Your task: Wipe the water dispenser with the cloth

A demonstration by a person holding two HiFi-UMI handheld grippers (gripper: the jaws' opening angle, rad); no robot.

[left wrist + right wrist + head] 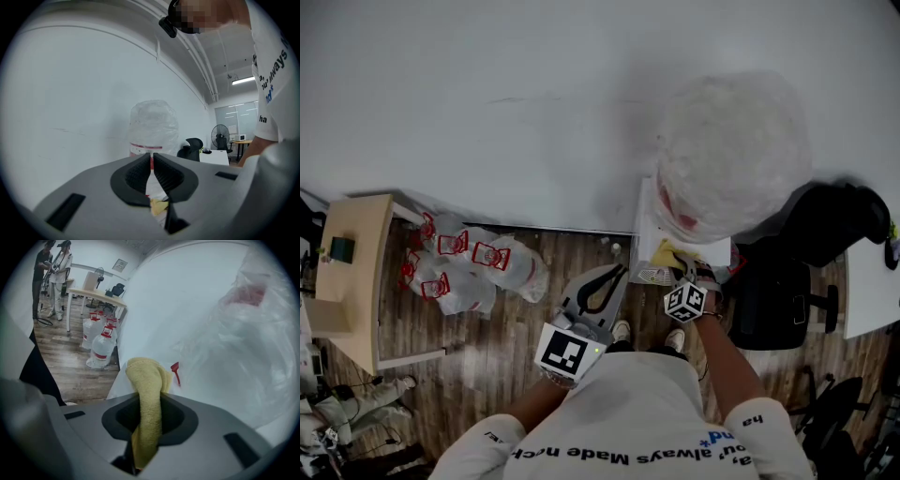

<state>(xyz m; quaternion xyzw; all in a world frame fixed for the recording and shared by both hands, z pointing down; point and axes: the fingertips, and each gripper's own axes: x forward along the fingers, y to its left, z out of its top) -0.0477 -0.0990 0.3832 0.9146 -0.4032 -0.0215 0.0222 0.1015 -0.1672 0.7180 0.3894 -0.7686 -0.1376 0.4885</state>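
Far out to the left of the left gripper's fingers stands a wooden desk against the wall. Between it and those fingers a cluster of bagged water jugs sits on the plank floor.

The left gripper hangs above the floor just left of the water dispenser, touching nothing. In the left gripper view its ribbed fingers stand together, with only a thin slit between them and nothing held. Beyond their tips rises the big bottle, wrapped in clear plastic, with a red band low on it. A black chair and a fan lie off to their right.

The right gripper is clamped on the yellow cloth, which lies against the front of the dispenser's top. In the right gripper view the cloth fills the gap between the fingers. It runs up past their tips and folds over into a rounded bunch, with its tail hanging down behind them. Just right of that bunch shows a small red tab. The plastic-wrapped bottle fills the space ahead of the fingers and to their right. Well off to their left are the jugs, a table and two people standing on the floor.
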